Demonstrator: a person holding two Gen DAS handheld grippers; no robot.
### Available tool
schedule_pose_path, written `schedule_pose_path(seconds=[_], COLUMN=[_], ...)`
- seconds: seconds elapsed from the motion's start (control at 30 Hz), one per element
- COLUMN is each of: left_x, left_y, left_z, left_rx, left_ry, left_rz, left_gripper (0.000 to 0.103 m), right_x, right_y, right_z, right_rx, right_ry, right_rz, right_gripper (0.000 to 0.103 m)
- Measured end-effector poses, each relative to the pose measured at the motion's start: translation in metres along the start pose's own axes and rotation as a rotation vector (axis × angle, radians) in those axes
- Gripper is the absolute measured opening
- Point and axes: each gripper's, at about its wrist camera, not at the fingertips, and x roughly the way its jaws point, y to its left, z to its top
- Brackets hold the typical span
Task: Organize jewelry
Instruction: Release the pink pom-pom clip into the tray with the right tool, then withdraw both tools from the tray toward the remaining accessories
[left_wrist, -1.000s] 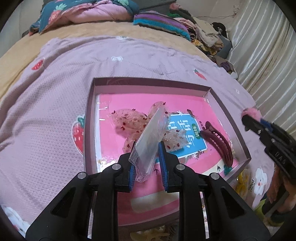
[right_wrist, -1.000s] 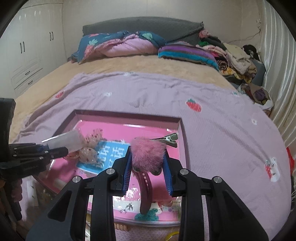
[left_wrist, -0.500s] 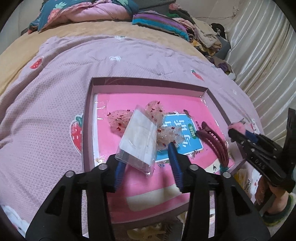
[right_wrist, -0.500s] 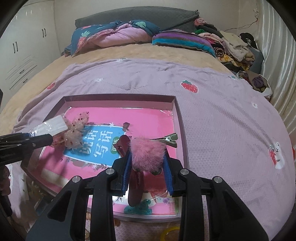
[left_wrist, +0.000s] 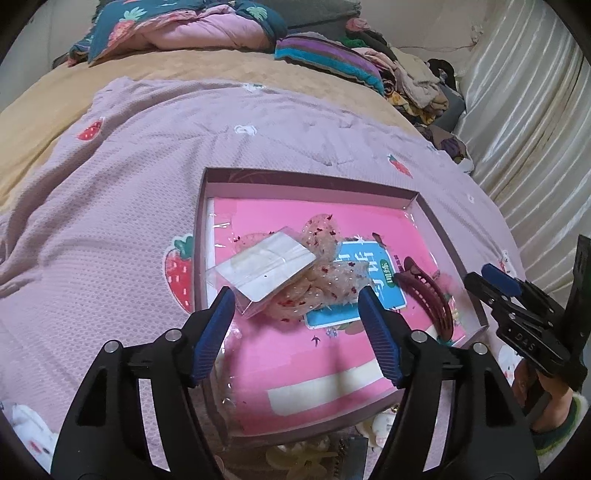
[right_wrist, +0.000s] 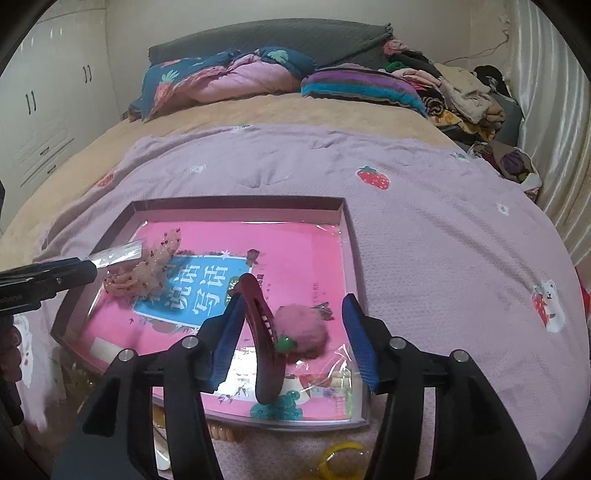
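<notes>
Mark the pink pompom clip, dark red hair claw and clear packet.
pink pompom clip (right_wrist: 304, 328): right wrist view, fluffy ball.
dark red hair claw (right_wrist: 260, 325): right wrist view, curved spine.
clear packet (left_wrist: 267, 267): left wrist view, flat face.

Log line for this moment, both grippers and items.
left gripper: opening, clear packet released in tray | right gripper: opening, pink pom-pom clip released in tray

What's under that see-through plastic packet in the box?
The clear plastic packet lies on the sheer pink bow with red specks, inside the shallow box. The bow's middle is covered, and whatever is inside the packet is too blurry to tell.
</notes>
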Motion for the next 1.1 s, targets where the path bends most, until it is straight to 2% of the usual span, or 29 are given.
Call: schedule_pose_path(seconds=[0.07,0.23,0.43,0.5,0.63,0.73,0.83,1.1], left_x=[-0.003,-0.015,-0.033,-0.040,-0.054,-0.063,-0.072,-0.099], left_y=[0.001,0.006,0.014,0.016,0.022,0.027,0.030,0.026], left_z=[0.001,0.004,0.008,0.009,0.010,0.010,0.009,0.001], left_rx=[-0.002,-0.012,-0.027,-0.034,-0.043,-0.057,-0.059,-0.067], left_ry=[-0.010,-0.040,-0.089,-0.106,-0.141,-0.157,-0.173,-0.207], left_rz=[-0.002,0.001,0.029,0.033,0.061,0.066,0.084,0.073], left_gripper=[0.063,0.072,0.076,0.079,0.086,0.086,0.091,0.093], right_x=[-0.006,-0.015,-0.030,-0.037,-0.051,-0.061,-0.073,-0.102], right_y=[-0.002,-0.004,-0.012,-0.015,-0.020,-0.023,-0.025,-0.033], right_z=[0.000,0.000,-0.002,-0.003,-0.005,-0.006,-0.007,-0.011], right_rx=[0.015,0.029,0.056,0.065,0.079,0.089,0.094,0.097], right_ry=[-0.015,-0.035,-0.060,-0.071,-0.095,-0.109,-0.129,-0.163], right_rz=[-0.002,-0.006,-0.016,-0.021,-0.029,-0.039,-0.044,-0.051], right_gripper=[0.063,0.071,0.074,0.078,0.078,0.085,0.086,0.086])
